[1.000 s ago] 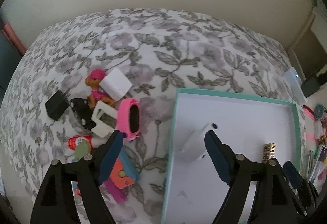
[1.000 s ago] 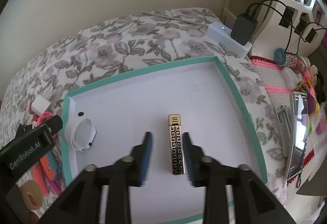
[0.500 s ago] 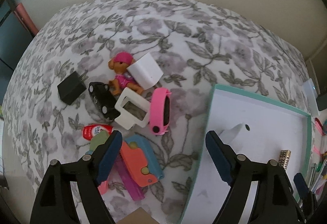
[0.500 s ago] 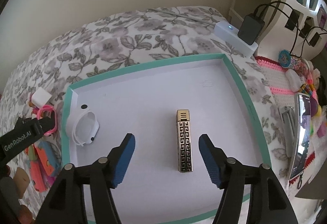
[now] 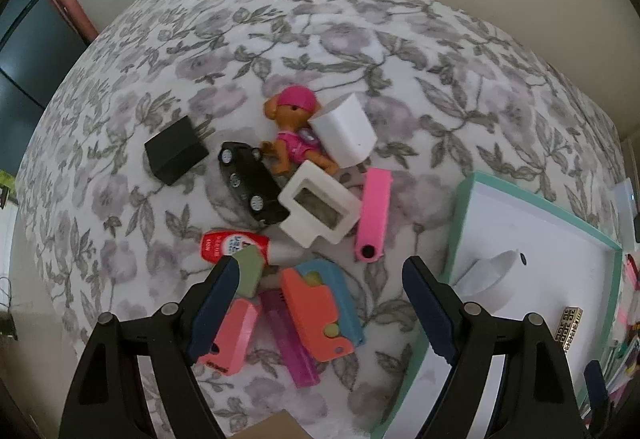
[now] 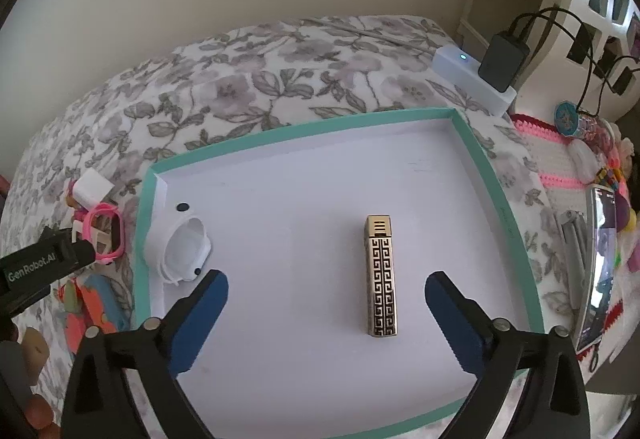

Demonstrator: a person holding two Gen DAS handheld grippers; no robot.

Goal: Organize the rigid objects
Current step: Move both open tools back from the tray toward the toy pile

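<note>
Your right gripper has just been opening; its jaws stand wide, the gold patterned lighter lying untouched between them on the teal-rimmed tray. Bare floor surrounds it; a white case sits near the left wall. Your left gripper, open and empty, hangs over the toy pile beside the tray.

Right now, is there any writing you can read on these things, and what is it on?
"GenRobot.AI": white letters on the black body of the left gripper, seen from the right wrist.
Red tube: white and blue print, too blurred to read.
Pink block: dark print on its end, too small to read.
</note>
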